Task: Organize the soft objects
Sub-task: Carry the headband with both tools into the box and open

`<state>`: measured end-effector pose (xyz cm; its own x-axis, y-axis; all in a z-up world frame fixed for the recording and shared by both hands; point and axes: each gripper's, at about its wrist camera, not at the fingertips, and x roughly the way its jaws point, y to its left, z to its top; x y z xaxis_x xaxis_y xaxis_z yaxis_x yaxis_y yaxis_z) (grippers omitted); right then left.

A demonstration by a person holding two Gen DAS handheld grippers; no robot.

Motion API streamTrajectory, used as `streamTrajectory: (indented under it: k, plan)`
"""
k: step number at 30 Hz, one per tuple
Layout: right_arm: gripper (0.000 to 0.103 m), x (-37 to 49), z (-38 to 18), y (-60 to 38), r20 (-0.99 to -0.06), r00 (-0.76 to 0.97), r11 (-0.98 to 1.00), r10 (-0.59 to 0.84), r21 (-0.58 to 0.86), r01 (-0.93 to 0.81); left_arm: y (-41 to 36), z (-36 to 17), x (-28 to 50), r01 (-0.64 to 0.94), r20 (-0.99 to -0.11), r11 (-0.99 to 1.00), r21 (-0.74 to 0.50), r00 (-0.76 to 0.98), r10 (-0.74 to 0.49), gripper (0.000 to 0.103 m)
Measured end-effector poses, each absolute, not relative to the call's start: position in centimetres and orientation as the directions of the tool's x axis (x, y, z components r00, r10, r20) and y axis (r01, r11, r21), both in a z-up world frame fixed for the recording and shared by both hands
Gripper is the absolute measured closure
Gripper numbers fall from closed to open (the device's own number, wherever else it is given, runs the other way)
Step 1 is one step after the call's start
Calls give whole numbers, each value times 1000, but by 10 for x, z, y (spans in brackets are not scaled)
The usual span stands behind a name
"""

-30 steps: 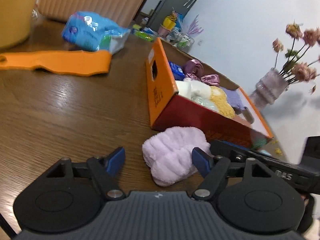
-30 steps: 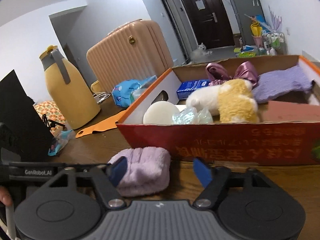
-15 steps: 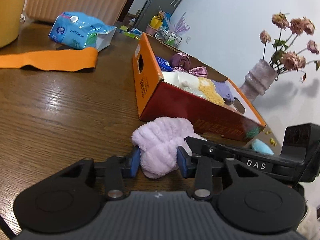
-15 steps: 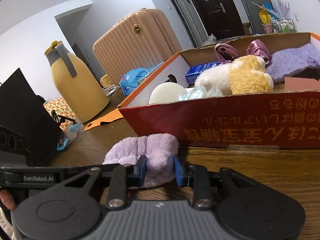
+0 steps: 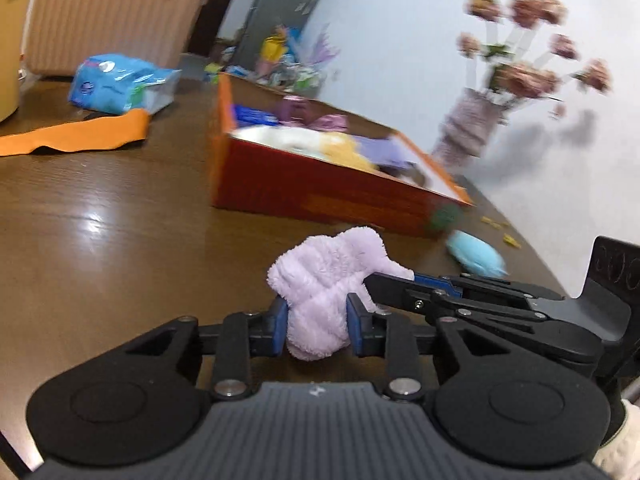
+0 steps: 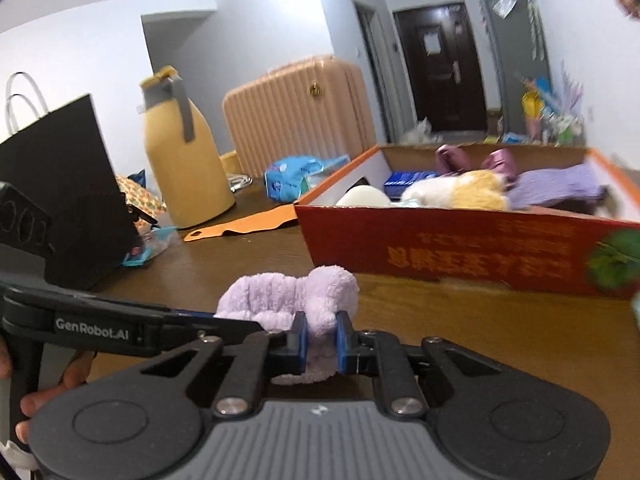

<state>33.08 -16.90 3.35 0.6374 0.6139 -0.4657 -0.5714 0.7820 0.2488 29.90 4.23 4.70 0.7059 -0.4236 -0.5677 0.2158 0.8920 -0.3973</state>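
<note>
A fluffy lilac cloth [image 5: 326, 280] is held between both grippers above the brown table. My left gripper [image 5: 317, 326] is shut on one end of it. My right gripper [image 6: 319, 338] is shut on the other end; the cloth also shows in the right wrist view [image 6: 292, 300]. The red and orange cardboard box [image 5: 320, 188] stands just beyond, holding a white and yellow plush toy [image 6: 456, 194], a purple knit piece [image 6: 560, 188], satin scrunchies [image 6: 472, 158] and a blue pack. A light blue soft object [image 5: 476, 258] lies on the table by the box's right corner.
On the table are an orange strip [image 5: 76, 136], a blue tissue pack [image 5: 120, 84], a yellow thermos [image 6: 184, 152] and a black paper bag [image 6: 64, 184]. A vase of dried flowers [image 5: 472, 128] stands behind the box. A pink suitcase [image 6: 296, 108] stands beyond the table.
Both grippers have closed on the lilac cloth and lifted it off the table, drawing back a little from the box. The views are blurred by motion.
</note>
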Motion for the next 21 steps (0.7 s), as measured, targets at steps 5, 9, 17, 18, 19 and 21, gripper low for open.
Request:
streamTrajectory:
  k: [5,9,17,18,19,21]
  plan:
    - [90,254,45,-216,-412,691,803,594,257,-538,8,60,252,321,-544,855,-408,667,-510,73]
    - [90,210,58,-252,-355,746,826,564,267,-497,-19,74,228,409,-510,828,-385,653,-560,74]
    - [90,204,80,-287,-286,800,845,528,272,-460,-53,108,245,470,-490,813,-343,649,-582,74]
    - [90,213,88,-291,-263,807,843,528,276,-462,-56,115,254,467,-483,818,-337,660,-575,74]
    - [90,224,95,-293,-248,810,840,531,278,-465,-60,124,267,461,-479,826,-323,673,-563,74]
    - [89,253,110,-296,-233,822,847,520,267,-460,-68,139,296,456,-474,836,-305,689,-548,74]
